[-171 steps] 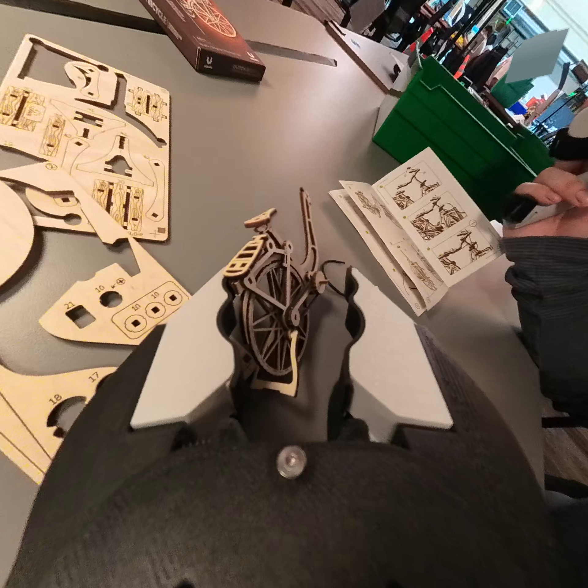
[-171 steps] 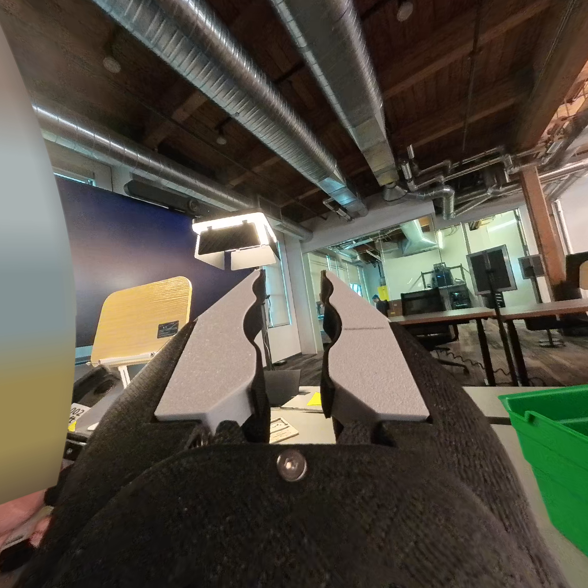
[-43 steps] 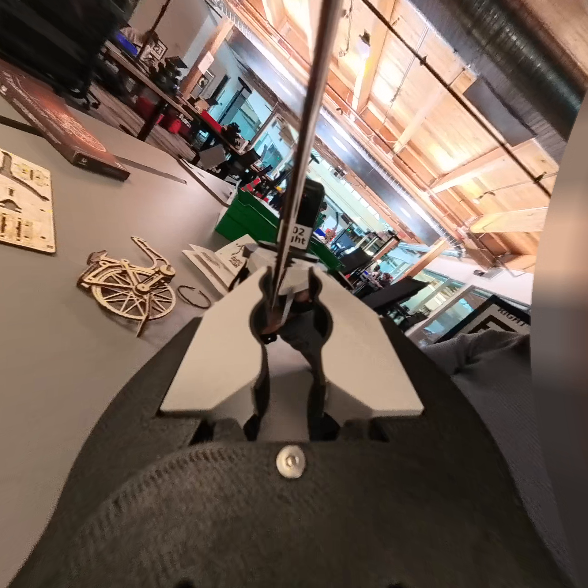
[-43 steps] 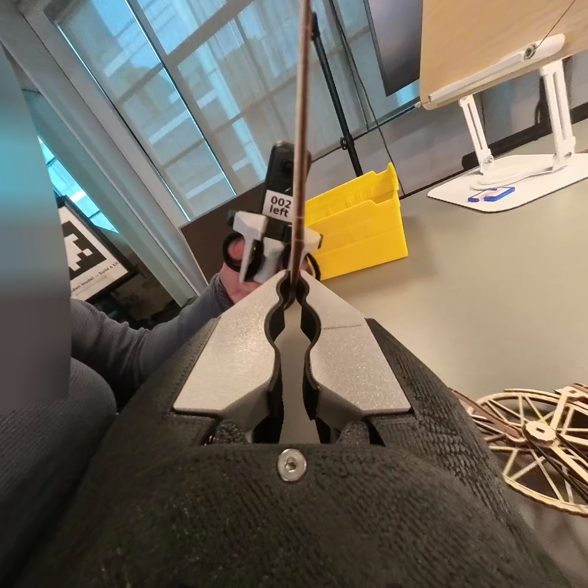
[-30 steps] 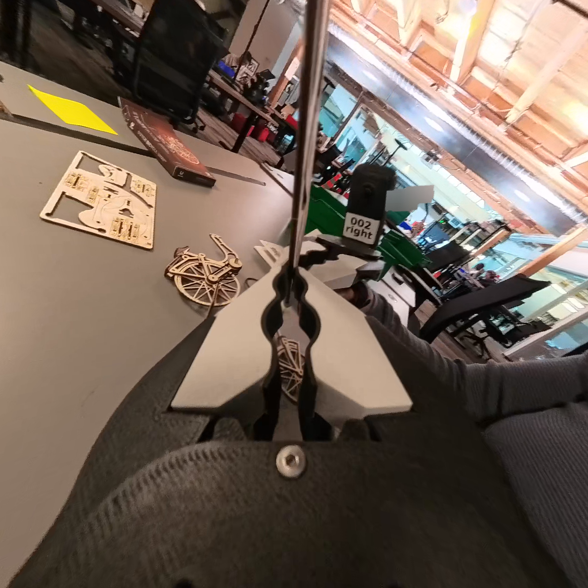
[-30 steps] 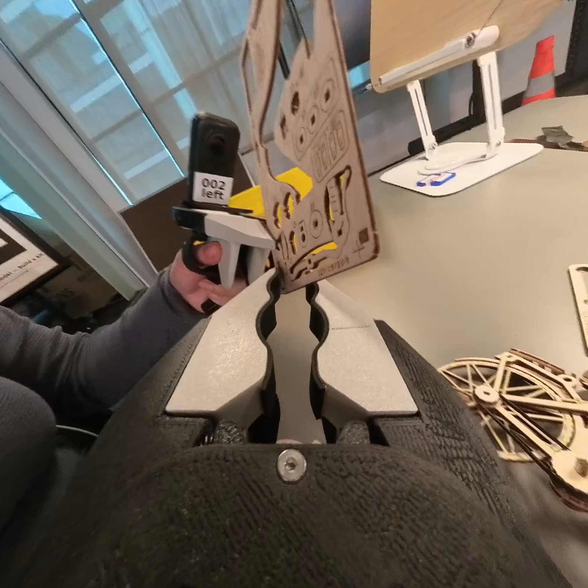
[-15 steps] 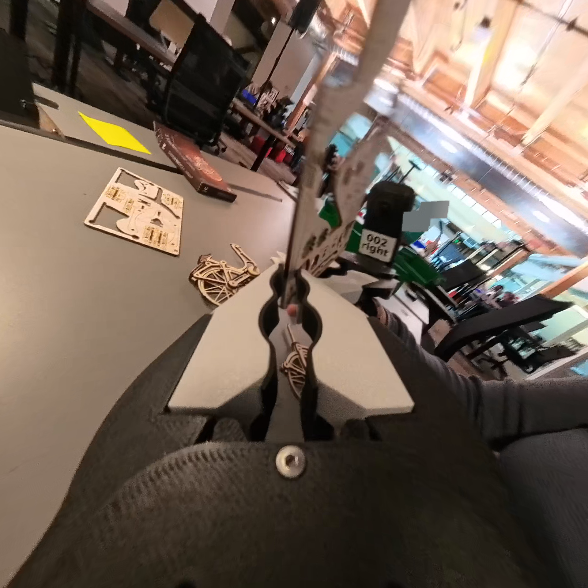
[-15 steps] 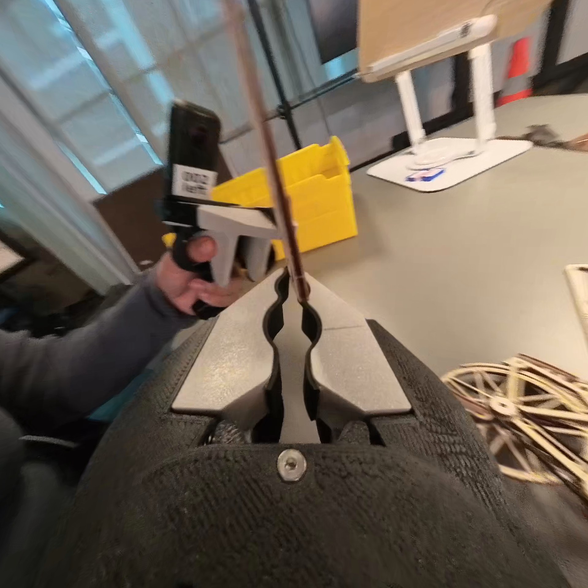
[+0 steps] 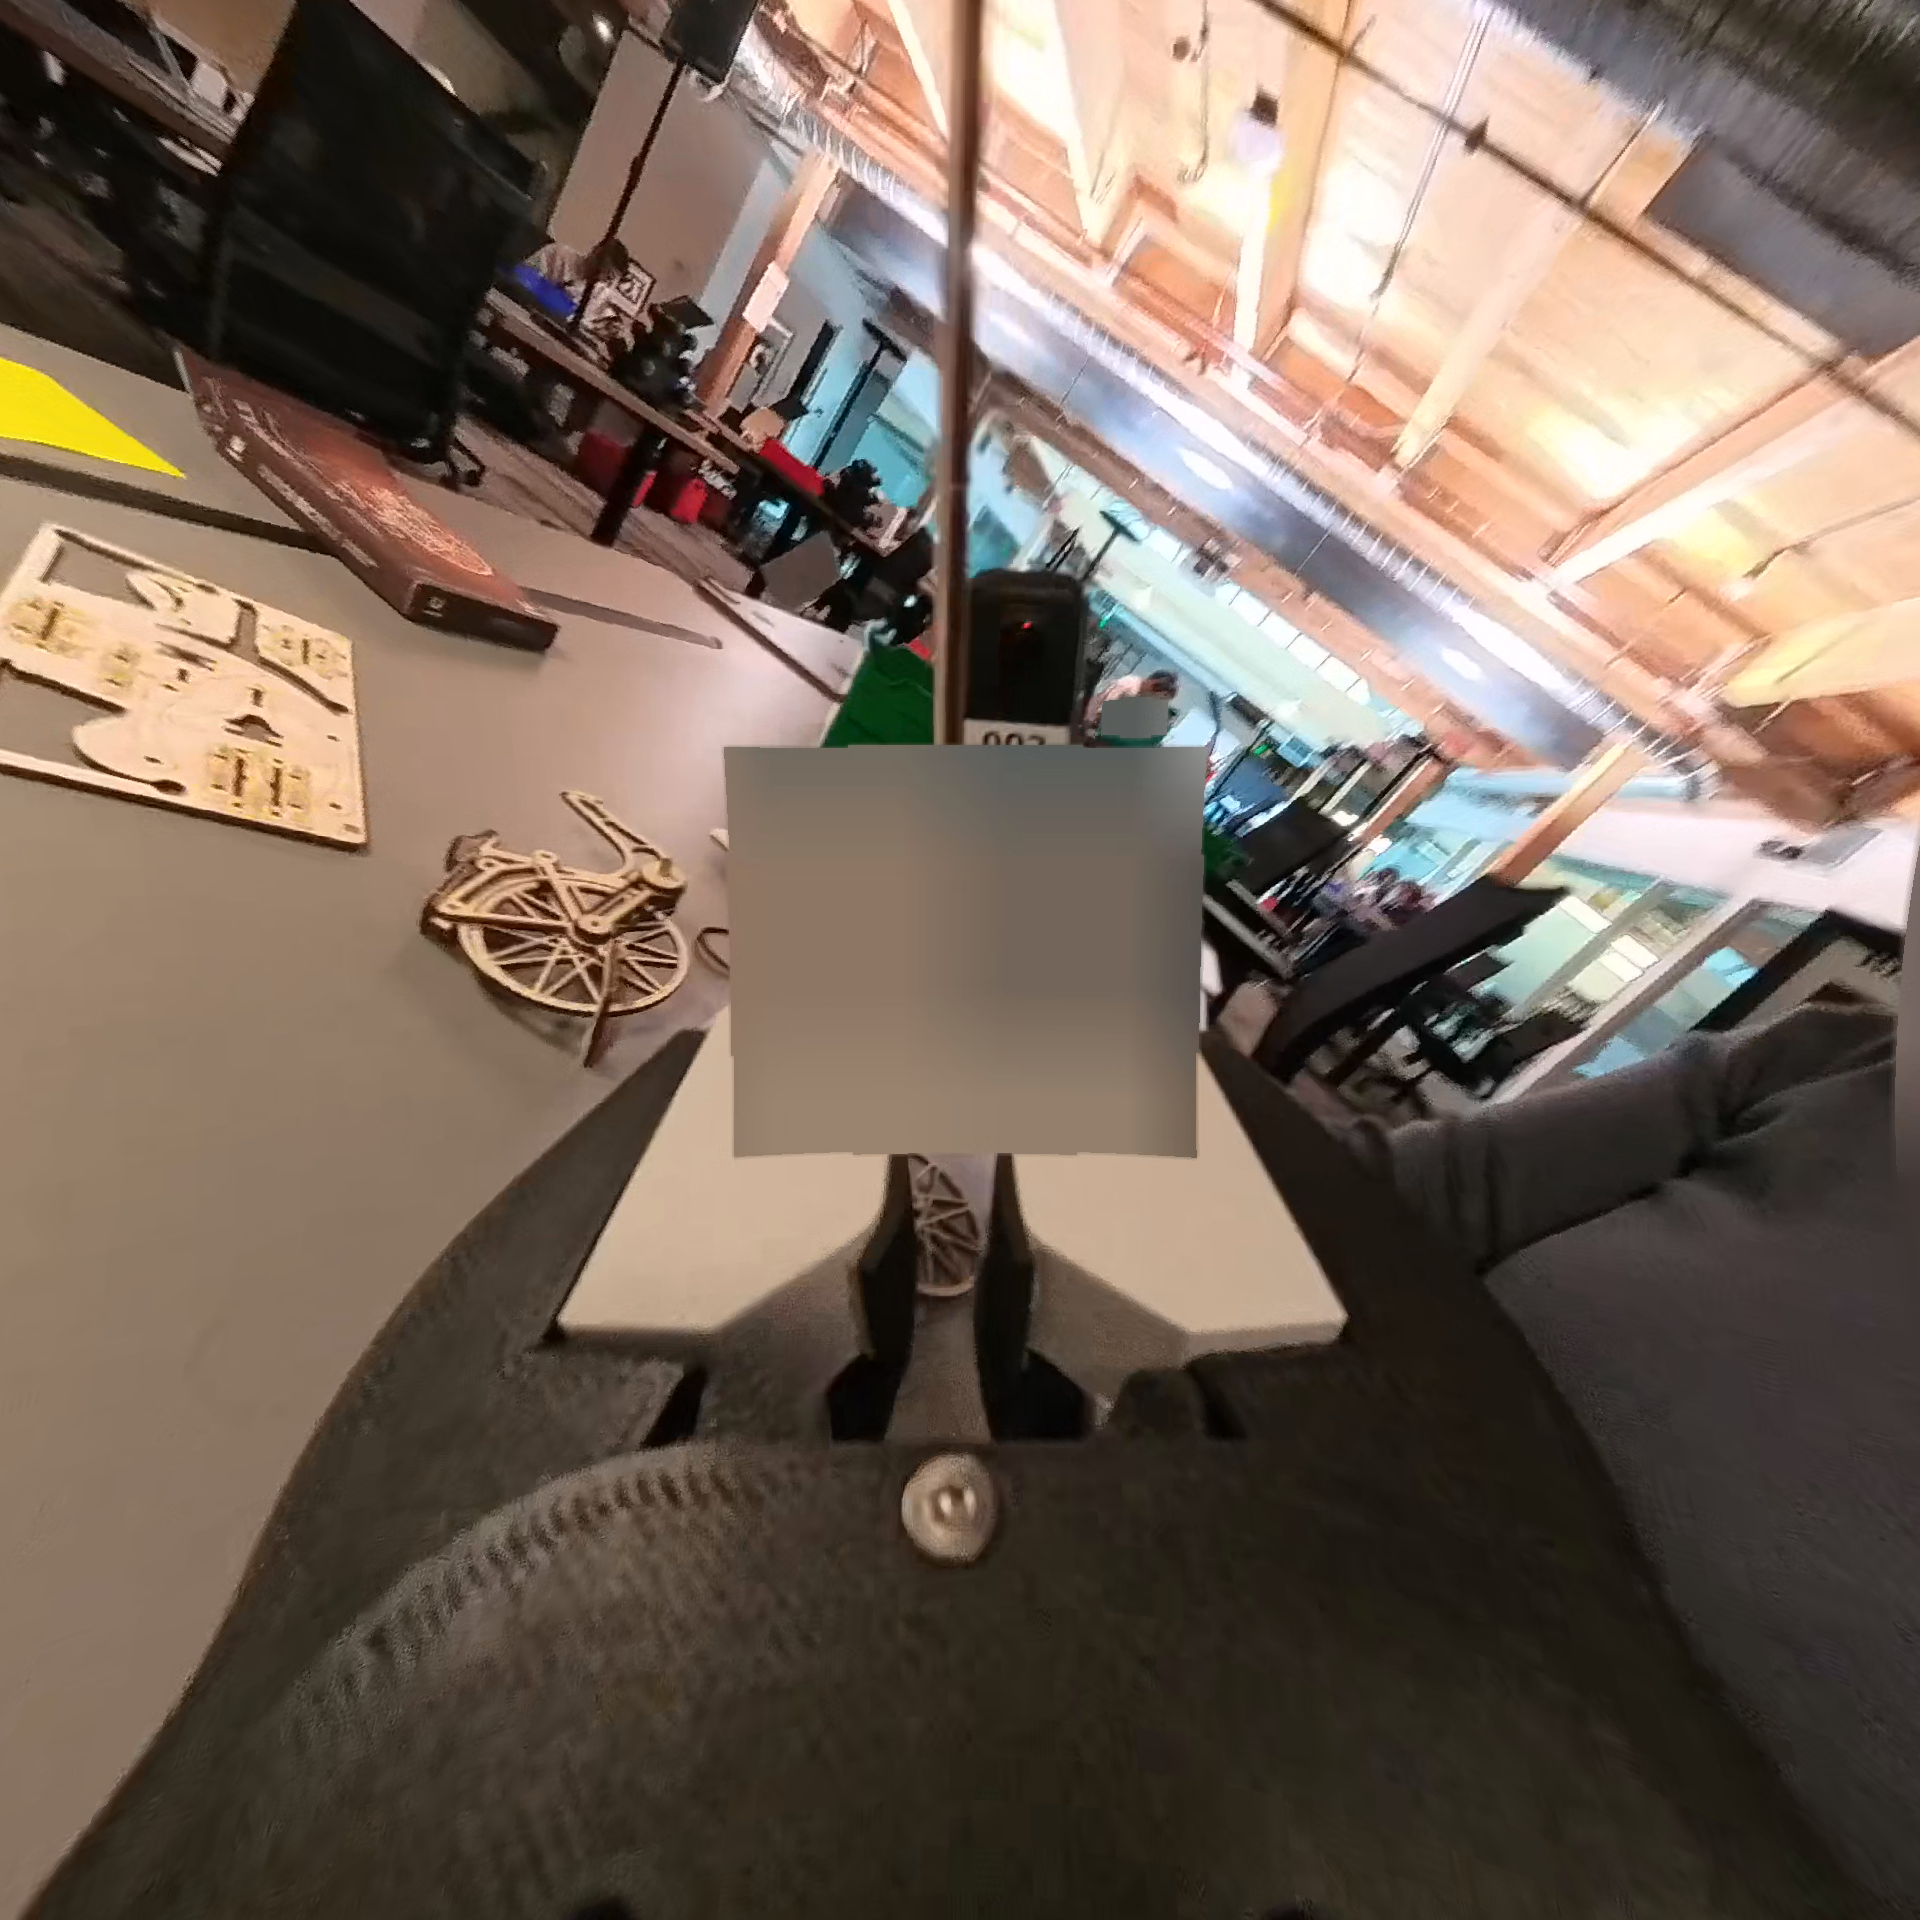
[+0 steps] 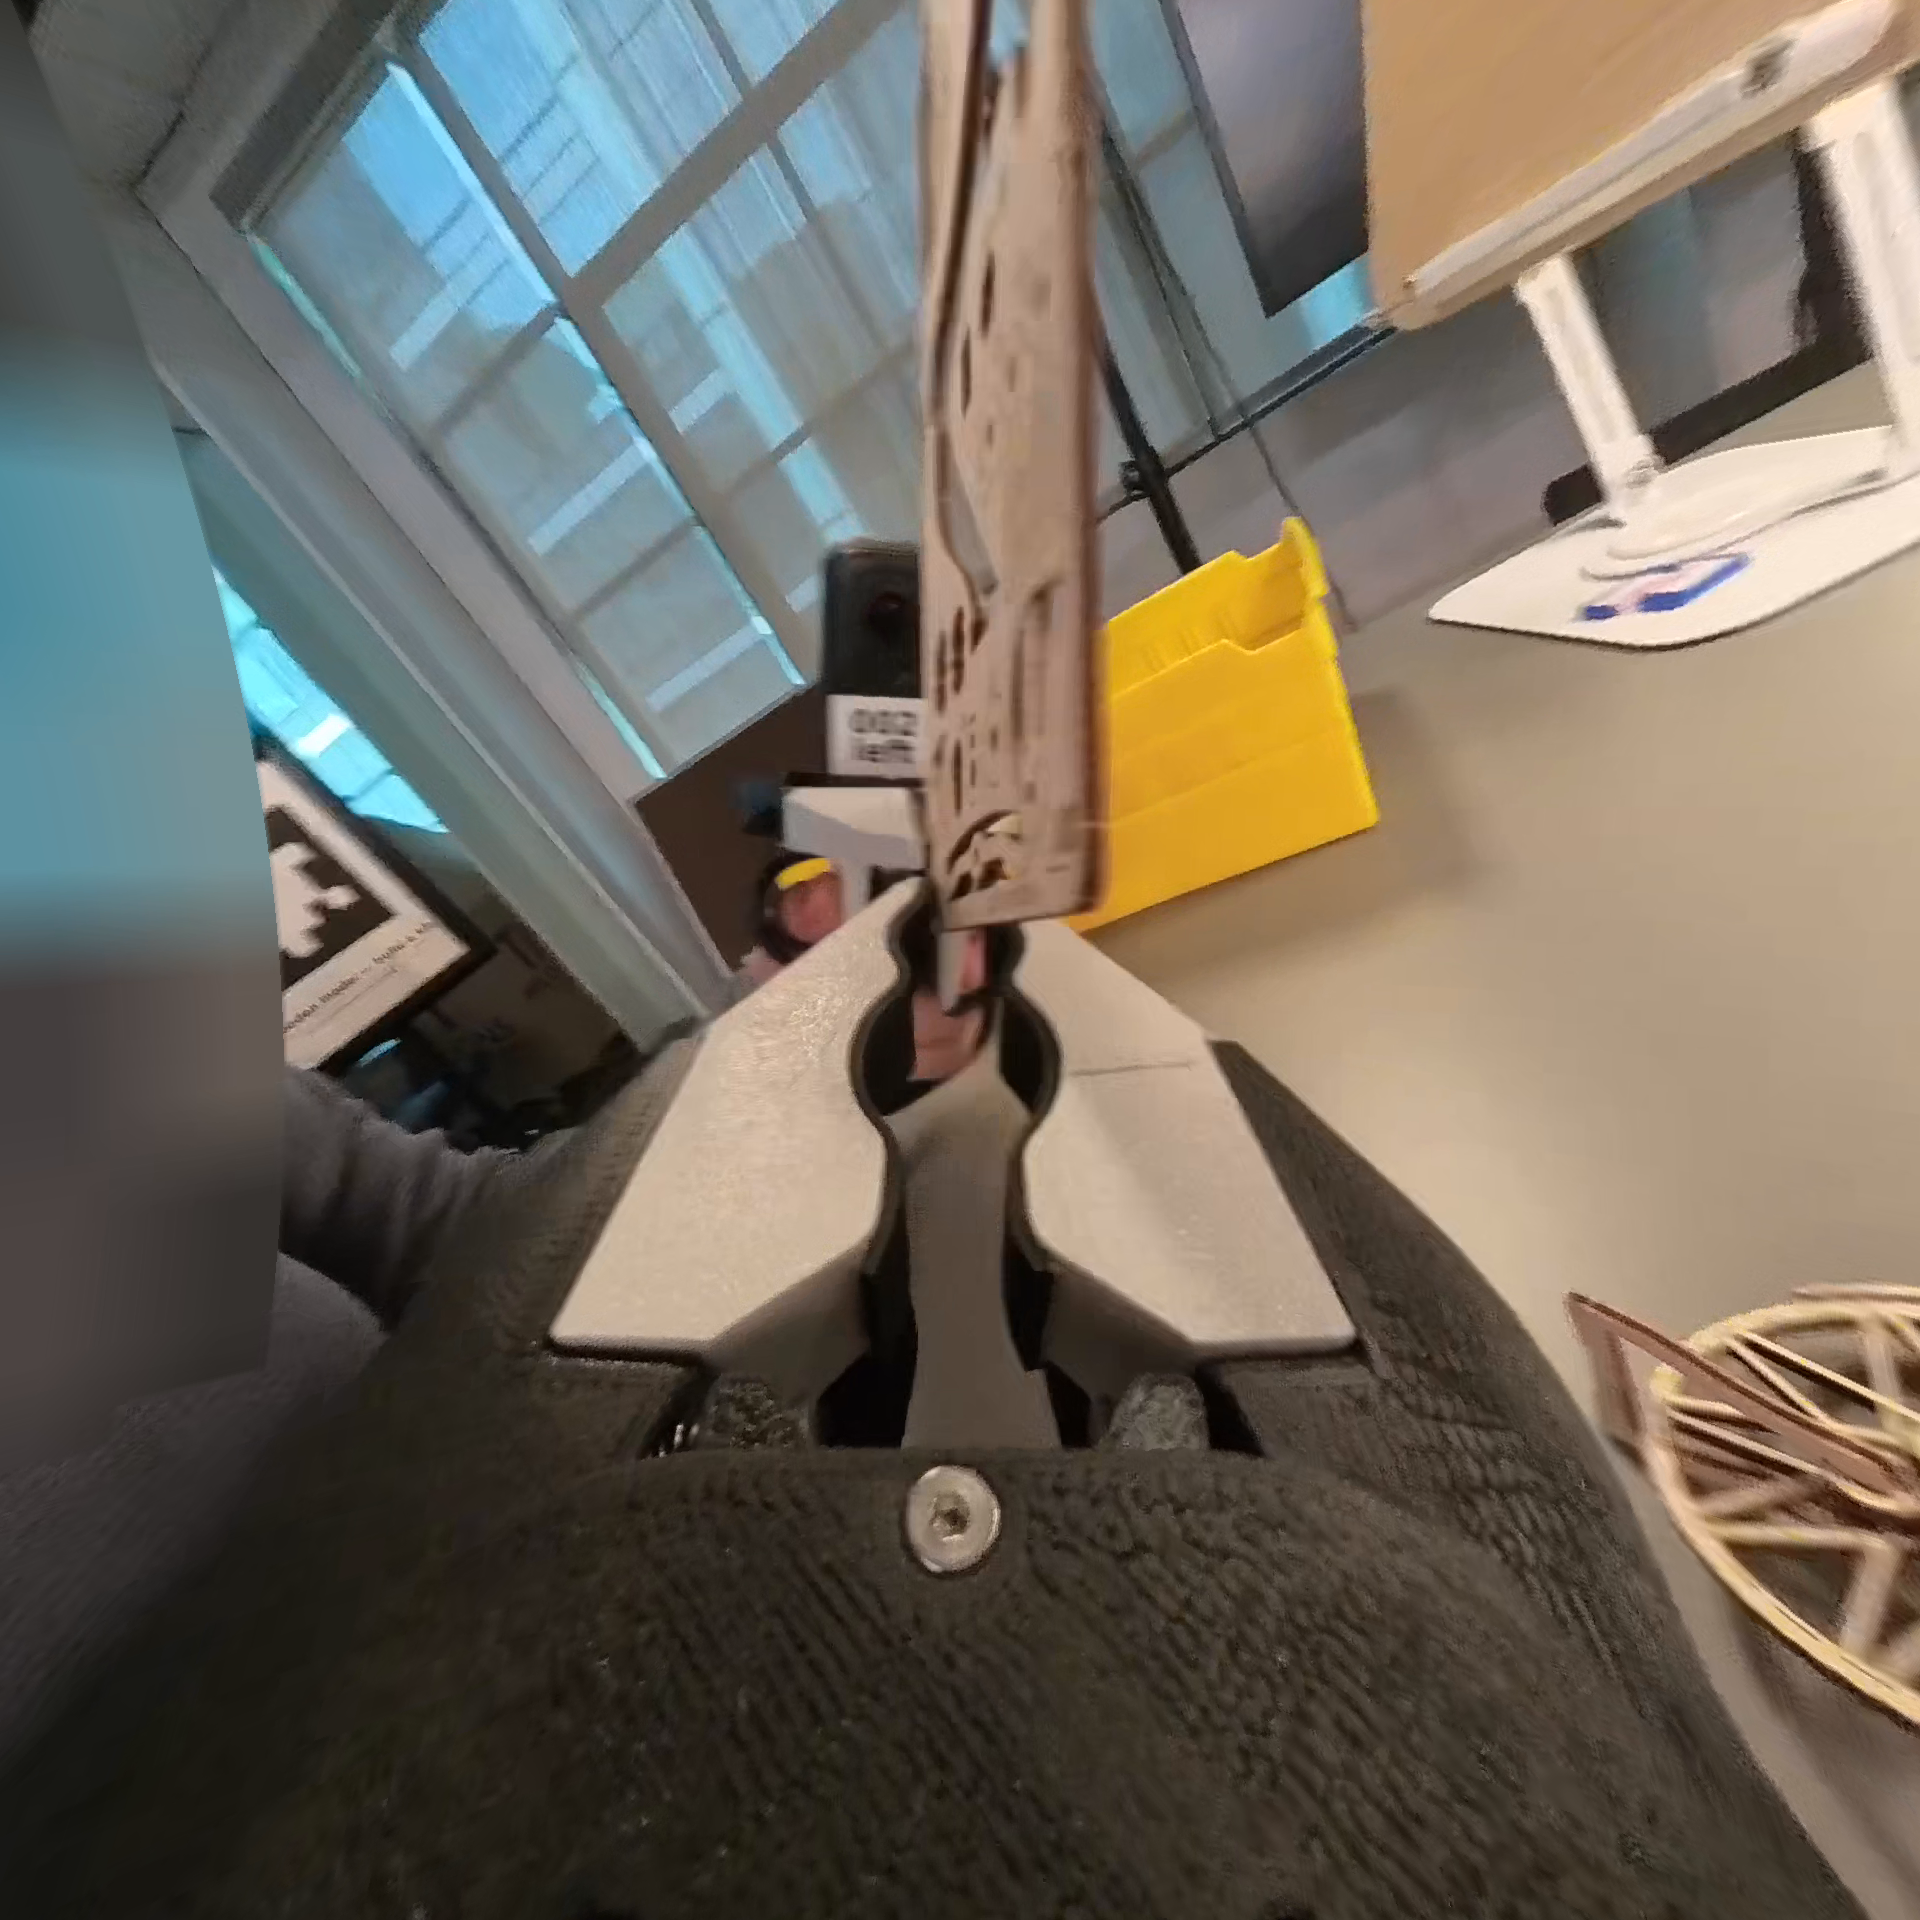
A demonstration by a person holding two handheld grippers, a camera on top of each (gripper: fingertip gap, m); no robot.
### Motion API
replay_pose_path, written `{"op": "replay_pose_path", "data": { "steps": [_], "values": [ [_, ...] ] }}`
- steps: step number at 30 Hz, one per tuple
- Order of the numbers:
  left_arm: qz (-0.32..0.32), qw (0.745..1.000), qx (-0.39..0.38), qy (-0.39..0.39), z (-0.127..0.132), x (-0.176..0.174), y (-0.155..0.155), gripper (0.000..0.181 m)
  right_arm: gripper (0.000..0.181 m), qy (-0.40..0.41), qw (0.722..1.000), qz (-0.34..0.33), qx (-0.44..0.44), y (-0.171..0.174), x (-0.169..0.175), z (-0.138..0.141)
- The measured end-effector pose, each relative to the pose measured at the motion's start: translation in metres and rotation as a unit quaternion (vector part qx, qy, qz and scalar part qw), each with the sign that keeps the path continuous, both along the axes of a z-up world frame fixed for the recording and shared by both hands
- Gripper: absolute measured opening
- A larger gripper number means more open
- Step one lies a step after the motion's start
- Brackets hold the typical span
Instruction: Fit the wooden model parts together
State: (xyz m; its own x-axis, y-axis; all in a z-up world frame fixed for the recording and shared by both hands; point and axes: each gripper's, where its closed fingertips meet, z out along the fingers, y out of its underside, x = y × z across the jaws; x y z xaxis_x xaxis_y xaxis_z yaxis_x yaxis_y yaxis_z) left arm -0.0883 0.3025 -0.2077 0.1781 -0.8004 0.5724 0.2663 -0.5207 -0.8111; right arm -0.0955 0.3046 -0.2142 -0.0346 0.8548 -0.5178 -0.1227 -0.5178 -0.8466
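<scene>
A thin wooden parts sheet [image 10: 1008, 468] stands upright between the two grippers. In the left wrist view it is an edge-on line [image 9: 961, 364] rising from my left gripper [image 9: 951, 935], which is shut on it; a blurred patch hides the fingertips. My right gripper [image 10: 964, 925] has its jaws a little apart, with the sheet's lower edge at the tips. The left gripper [image 10: 847, 821] shows just beyond the sheet. The part-built wooden bicycle [image 9: 561, 925] lies flat on the grey table, and its wheel shows at the right edge of the right wrist view [image 10: 1787, 1455].
On the table are another parts sheet [image 9: 187, 707], a dark box [image 9: 364, 520], a black ring [image 9: 712, 945] and a yellow bin [image 10: 1226, 748]. A loose spoked wheel [image 9: 940, 1231] shows between my left fingers. A green bin [image 9: 883, 686] and a white stand [image 10: 1662, 468] are farther off. My left and right fingertips are right by each other.
The sheet has turned: edge-on in the left wrist view now, partly face-on in the right. My right jaws have parted slightly from their grip on it. The bicycle still lies on the table.
</scene>
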Motion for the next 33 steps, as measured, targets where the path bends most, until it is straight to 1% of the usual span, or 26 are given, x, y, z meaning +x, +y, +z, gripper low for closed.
{"op": "replay_pose_path", "data": {
  "steps": [2, 3, 4, 5, 6, 8, 9, 10, 11, 13, 16, 21, 23, 25, 26, 27, 28, 30, 33],
  "values": [
    [-0.001, 1.000, 0.008, 0.023, 0.001, -0.001, -0.002, 0.002, 0.048, -0.041, 0.999, -0.033, 0.014, 0.012, 0.005, -0.009],
    [-0.007, 0.999, 0.010, 0.036, 0.000, -0.002, -0.004, 0.001, 0.057, -0.054, 0.998, -0.033, 0.018, 0.014, 0.009, -0.012],
    [-0.017, 0.998, 0.014, 0.054, -0.001, -0.001, -0.007, 0.001, 0.058, -0.047, 0.998, -0.025, 0.019, 0.013, 0.013, -0.009],
    [-0.031, 0.997, 0.016, 0.073, -0.003, 0.000, -0.011, 0.001, 0.057, -0.034, 0.999, -0.018, 0.020, 0.011, 0.017, -0.003],
    [-0.045, 0.995, 0.018, 0.089, -0.005, 0.002, -0.015, 0.001, 0.051, -0.027, 0.999, -0.010, 0.026, 0.009, 0.019, 0.000],
    [-0.070, 0.991, 0.023, 0.115, -0.008, 0.007, -0.024, 0.002, 0.024, -0.028, 0.999, 0.014, 0.042, 0.000, 0.022, 0.003],
    [-0.071, 0.989, 0.025, 0.131, -0.011, 0.007, -0.025, 0.002, 0.014, -0.030, 0.998, 0.030, 0.046, -0.006, 0.022, 0.003],
    [-0.071, 0.987, 0.027, 0.145, -0.013, 0.007, -0.025, 0.002, 0.005, -0.032, 0.997, 0.045, 0.046, -0.011, 0.022, 0.002],
    [-0.074, 0.985, 0.027, 0.151, -0.014, 0.007, -0.026, 0.002, 0.002, -0.030, 0.997, 0.056, 0.044, -0.015, 0.021, 0.002],
    [-0.071, 0.986, 0.030, 0.150, -0.013, 0.005, -0.028, 0.001, 0.000, -0.023, 0.996, 0.071, 0.040, -0.019, 0.021, 0.004],
    [-0.035, 0.987, 0.037, 0.154, -0.014, 0.003, -0.022, 0.002, 0.000, -0.028, 0.997, 0.051, 0.058, -0.016, 0.018, 0.004],
    [0.019, 0.991, 0.054, 0.124, -0.009, -0.002, -0.019, 0.003, 0.000, -0.024, 0.995, 0.020, 0.094, -0.014, 0.013, 0.009],
    [0.012, 0.993, 0.055, 0.101, -0.005, -0.004, -0.024, 0.003, 0.000, -0.010, 0.993, 0.017, 0.113, -0.018, 0.011, 0.013],
    [-0.017, 0.995, 0.050, 0.079, -0.001, -0.004, -0.031, 0.001, 0.004, 0.011, 0.994, 0.022, 0.110, -0.022, 0.008, 0.017],
    [-0.028, 0.995, 0.047, 0.079, -0.002, -0.003, -0.034, 0.001, 0.008, 0.005, 0.994, 0.038, 0.103, -0.027, 0.004, 0.013],
    [-0.034, 0.994, 0.046, 0.089, -0.005, -0.001, -0.035, 0.001, 0.006, -0.007, 0.994, 0.051, 0.098, -0.030, 0.000, 0.008],
    [-0.030, 0.994, 0.050, 0.096, -0.006, -0.002, -0.034, 0.001, 0.001, -0.002, 0.994, 0.052, 0.098, -0.030, 0.000, 0.007],
    [-0.028, 0.993, 0.054, 0.101, -0.004, -0.001, -0.034, 0.001, 0.000, 0.004, 0.994, 0.063, 0.092, -0.032, 0.000, 0.008],
    [-0.004, 0.993, 0.052, 0.110, -0.003, 0.000, -0.028, 0.002, 0.000, 0.000, 0.993, 0.042, 0.109, -0.027, 0.002, 0.010]
  ]
}}
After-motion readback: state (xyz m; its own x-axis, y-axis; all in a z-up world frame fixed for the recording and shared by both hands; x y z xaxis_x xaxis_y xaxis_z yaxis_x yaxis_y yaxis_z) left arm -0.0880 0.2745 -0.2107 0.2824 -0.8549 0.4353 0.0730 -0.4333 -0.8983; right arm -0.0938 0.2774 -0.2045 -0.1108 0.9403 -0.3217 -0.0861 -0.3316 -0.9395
